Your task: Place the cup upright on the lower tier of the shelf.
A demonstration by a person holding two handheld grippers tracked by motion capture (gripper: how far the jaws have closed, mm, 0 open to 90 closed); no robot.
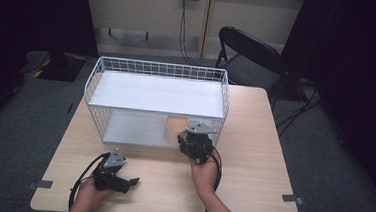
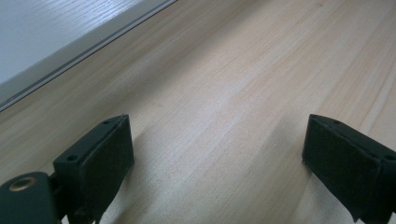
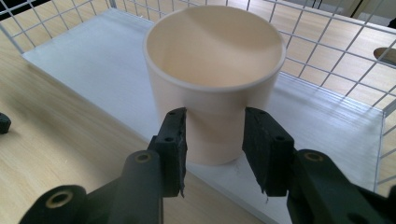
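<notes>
Cream paper cup (image 3: 212, 79) stands upright on the white wire basket's (image 1: 158, 69) lower shelf, at its open front; the right gripper (image 3: 214, 140) has its jaws pressed on the cup's base; the left gripper (image 2: 215, 158) rests wide open on the pale wooden surface (image 1: 257, 156) before the basket.
</notes>
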